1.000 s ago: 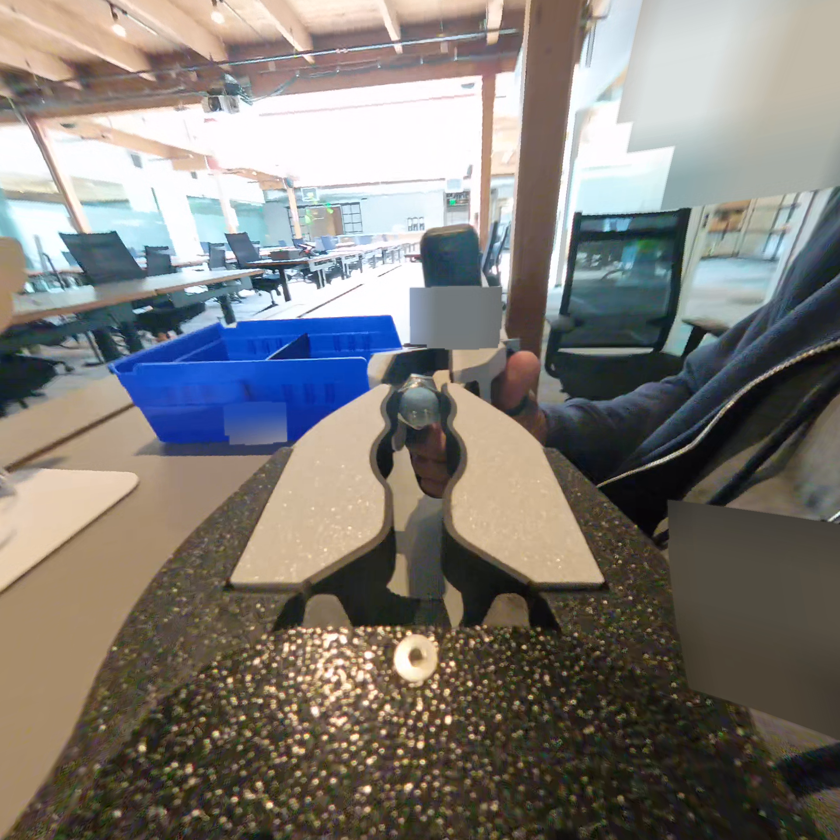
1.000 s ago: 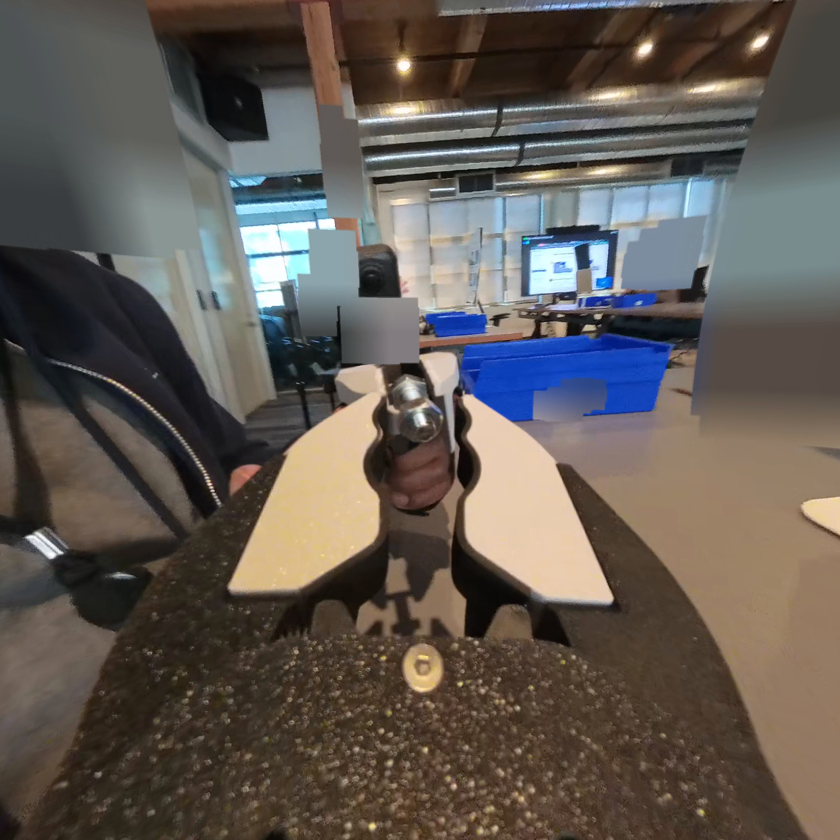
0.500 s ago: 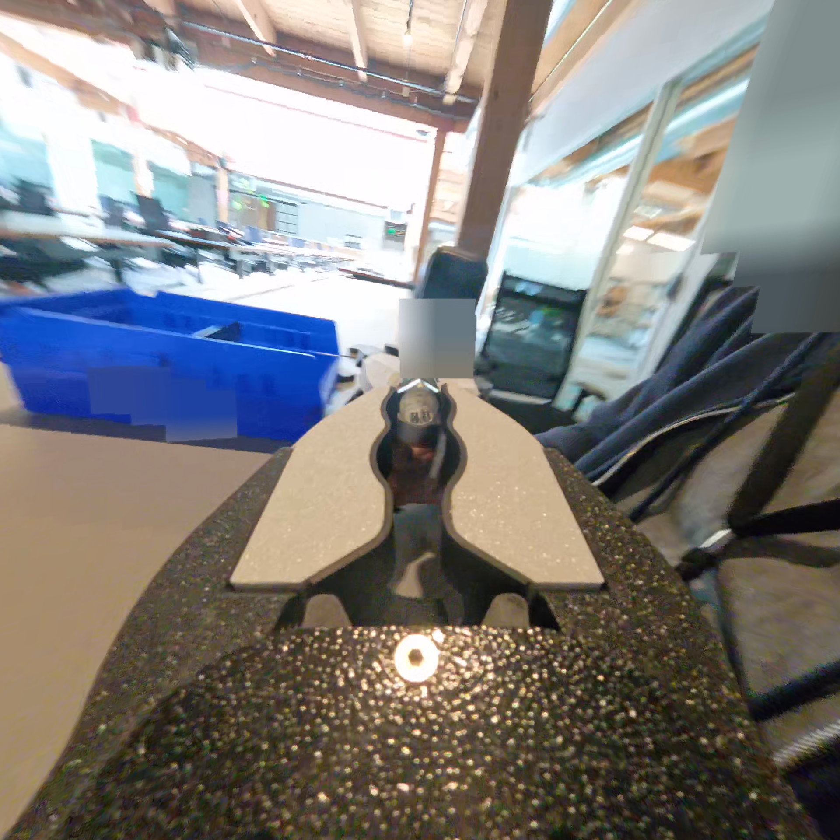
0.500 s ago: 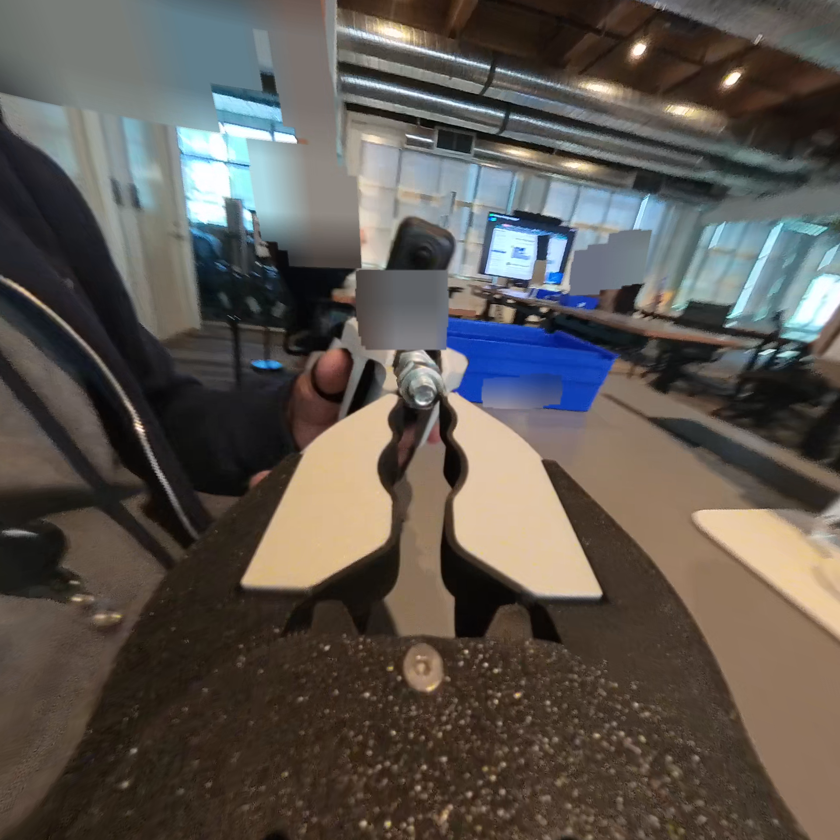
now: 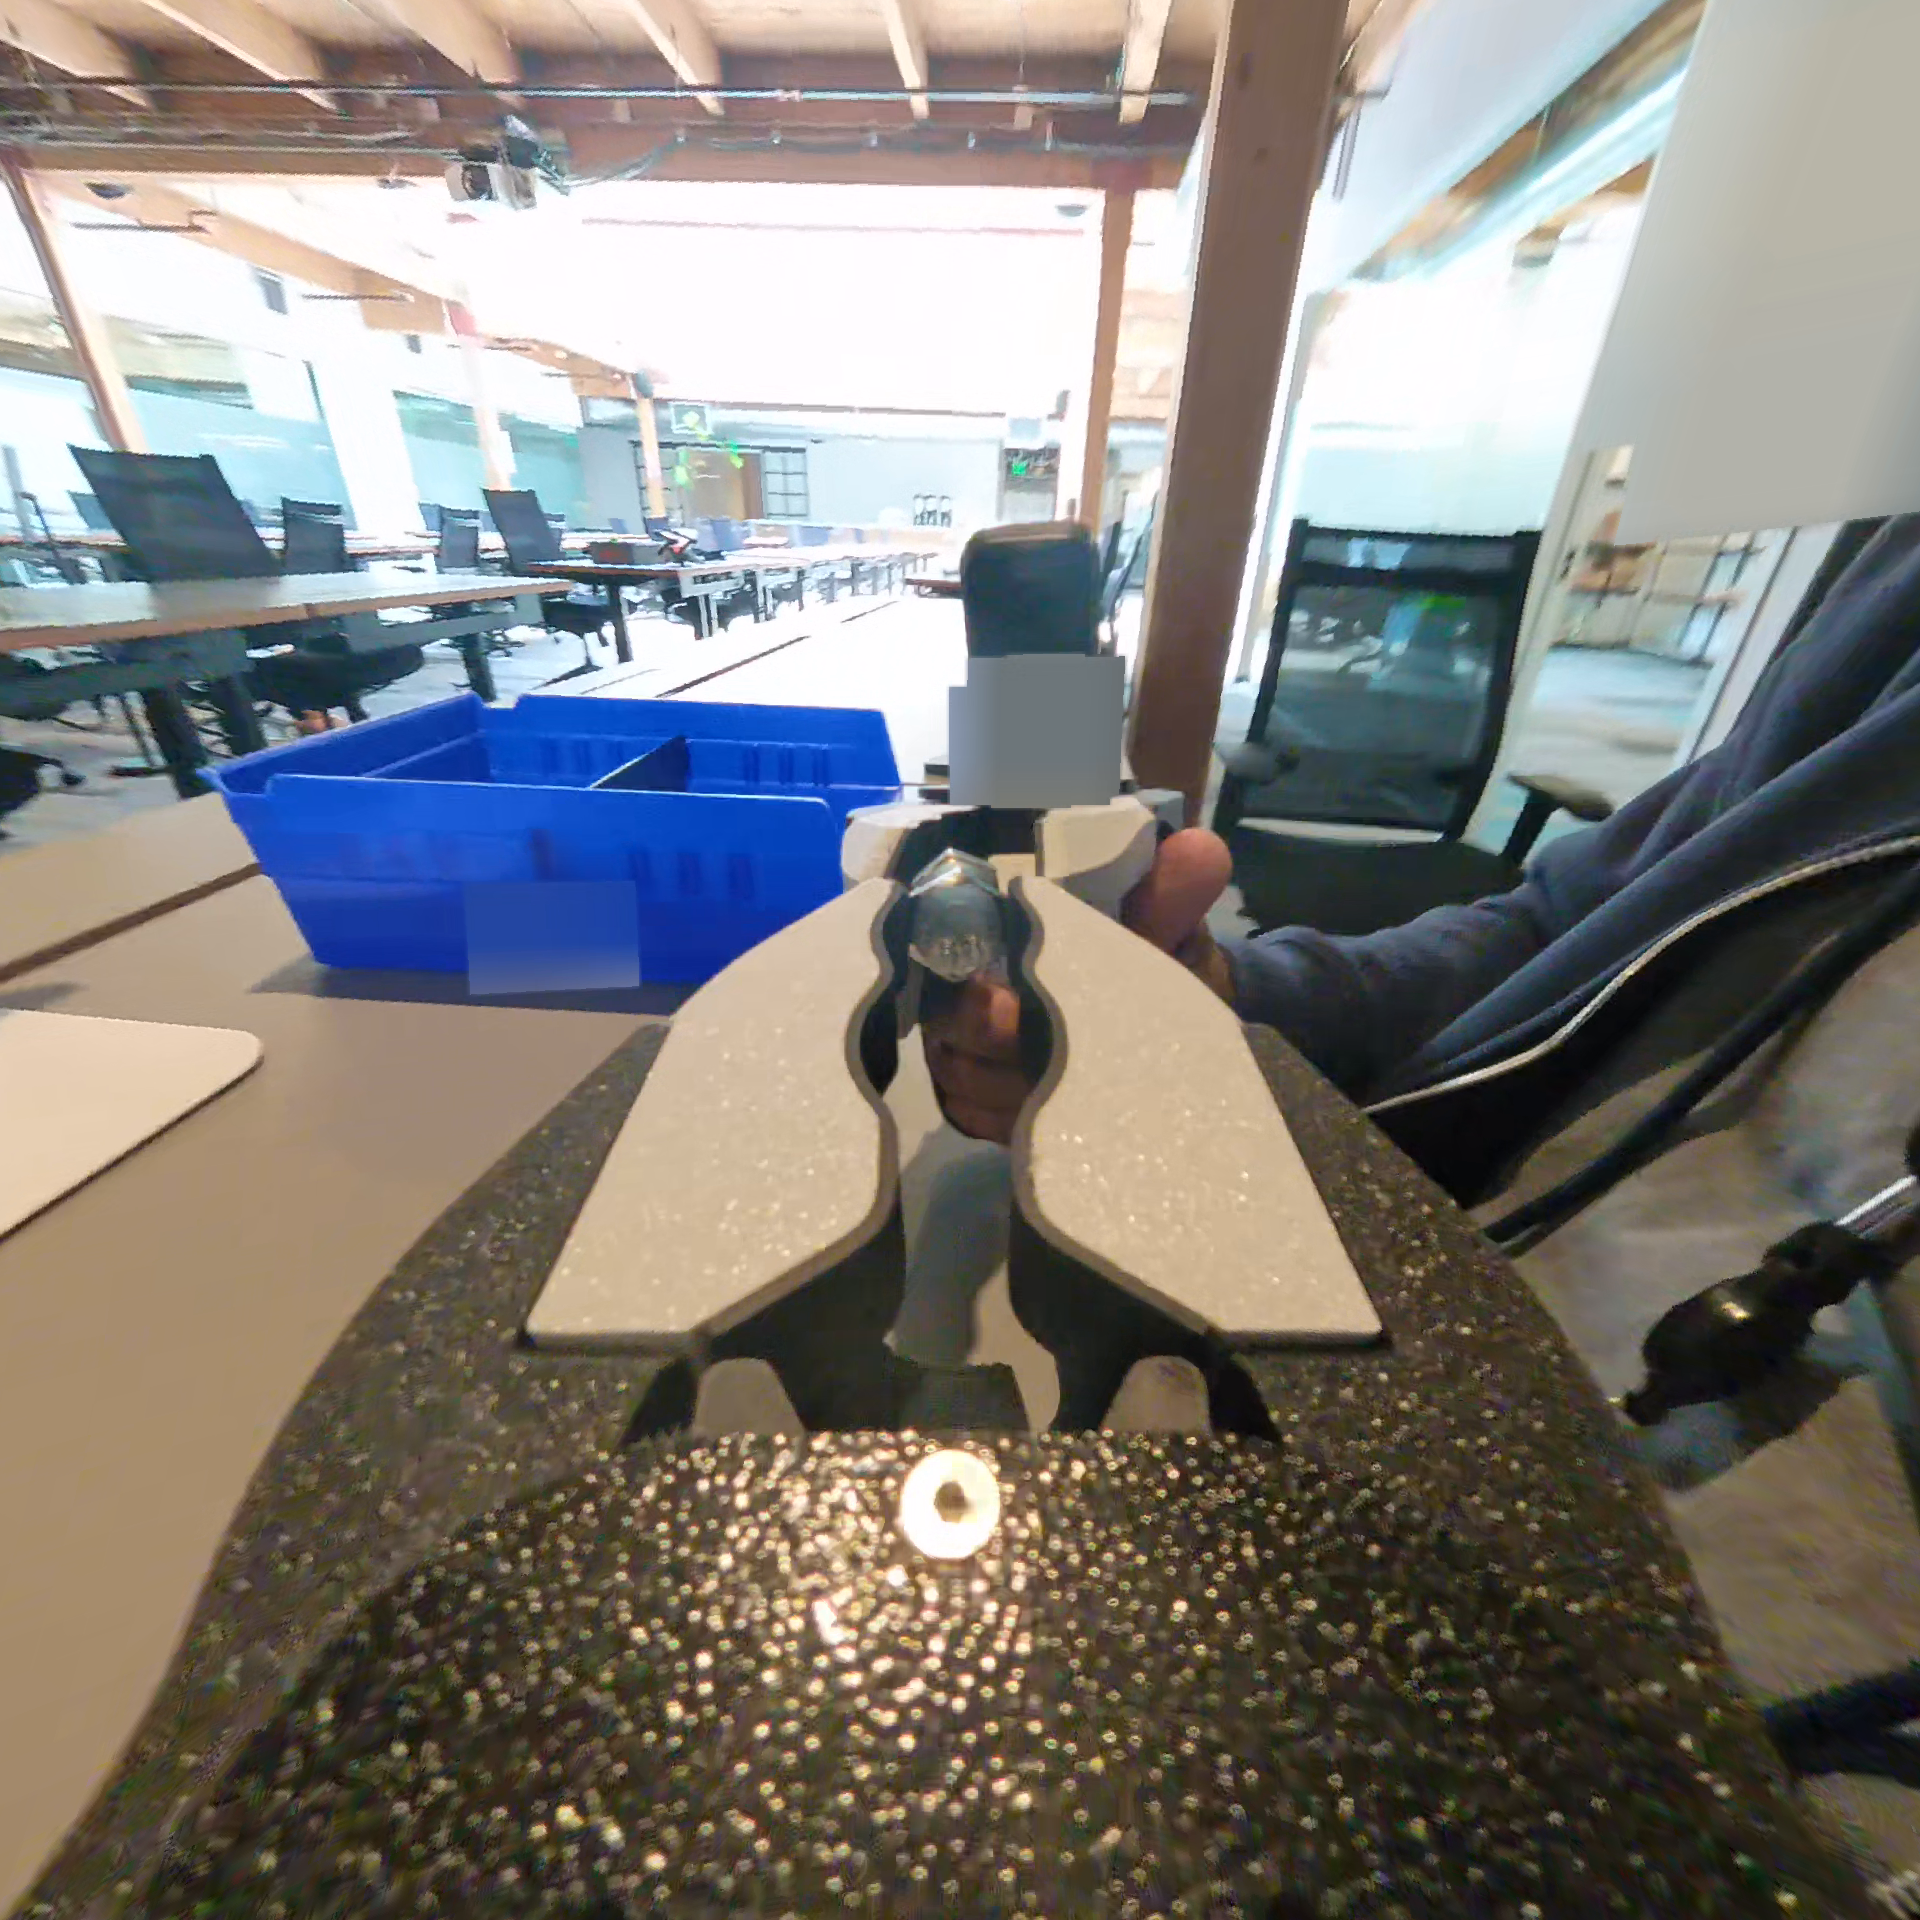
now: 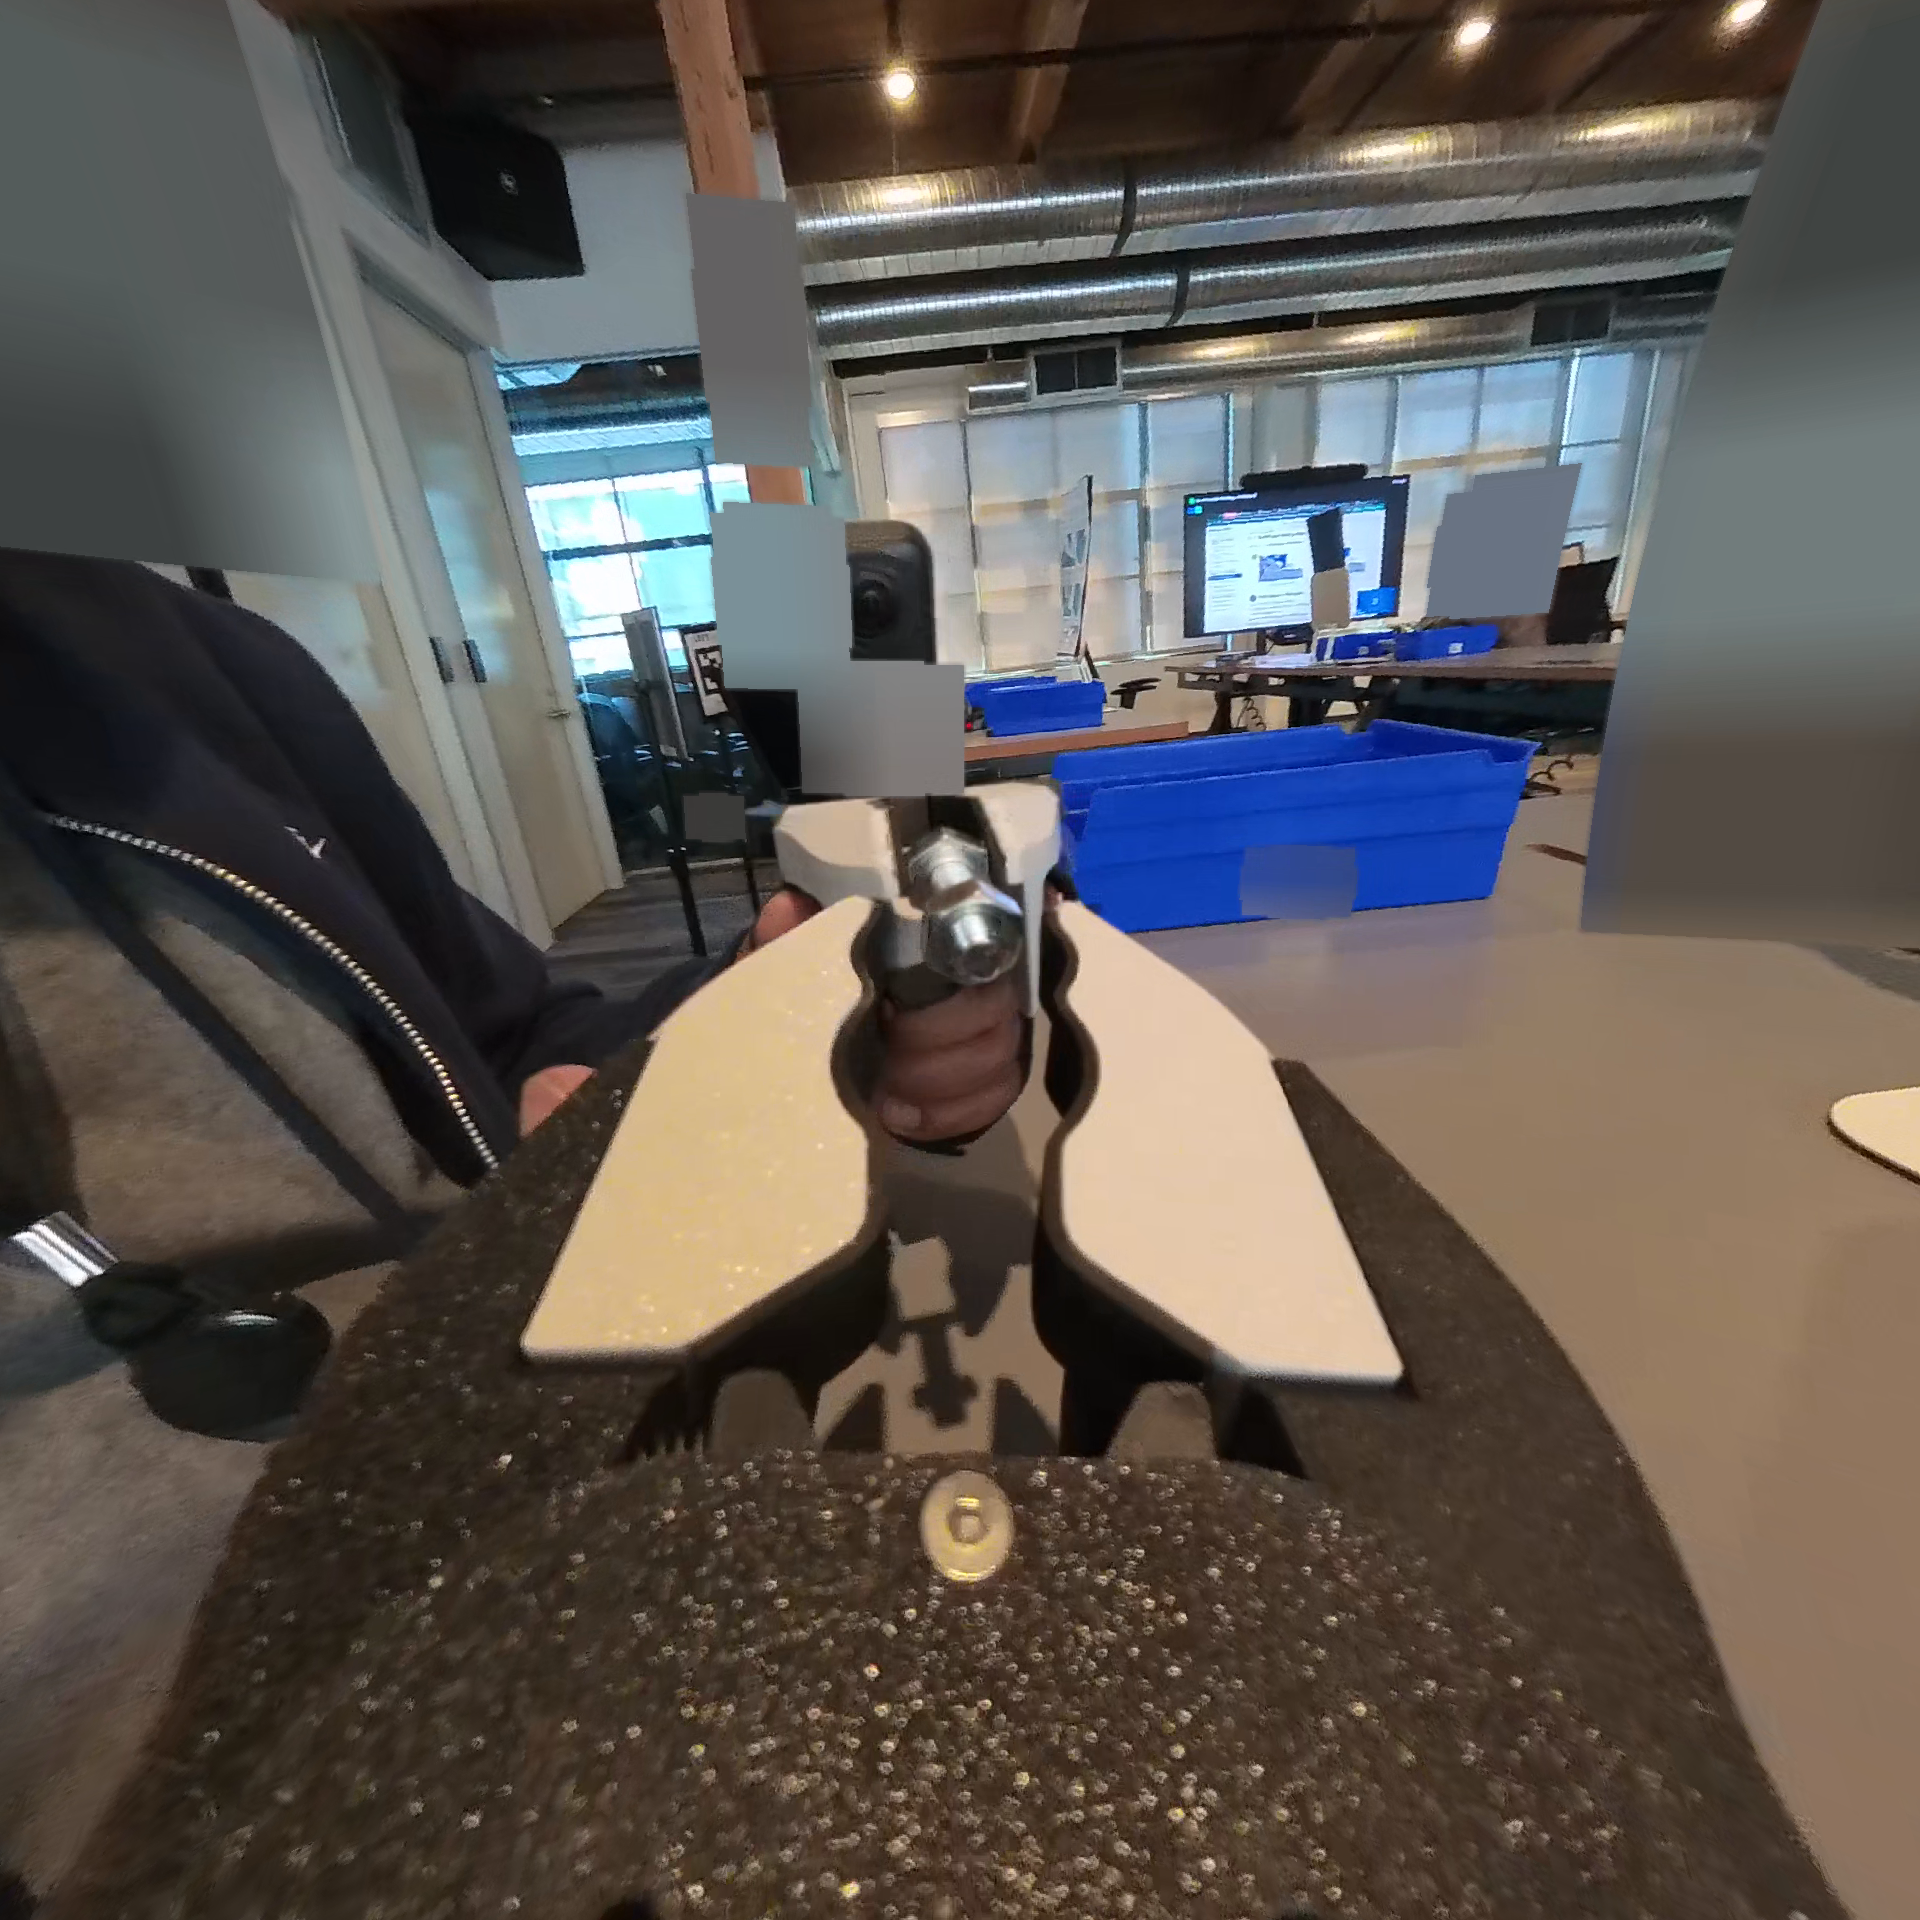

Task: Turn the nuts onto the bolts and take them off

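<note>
The two grippers face each other tip to tip above the grey table (image 5: 312,1143). In the left wrist view, my left gripper (image 5: 954,935) is shut on the silver bolt (image 5: 951,935), whose end faces the camera. The right gripper's white fingers (image 5: 1091,842) stand just behind it. In the right wrist view, my right gripper (image 6: 966,935) is shut on the silver nut (image 6: 971,935), which sits on the bolt (image 6: 940,862). The left gripper's white fingers (image 6: 831,842) hold the bolt's far end. A person's hand (image 6: 945,1070) grips the far handle.
A blue divided bin (image 5: 540,831) stands on the table behind the grippers and also shows in the right wrist view (image 6: 1299,821). A white mat (image 5: 94,1091) lies at the table's side. The person's dark sleeve (image 5: 1558,883) and a black chair (image 5: 1382,707) are close by. My left and right fingertips are right by each other.
Both views swung and tilted half a second ago and are now level again, as at one second ago. The grippers stayed shut on the bolt and nut throughout.
</note>
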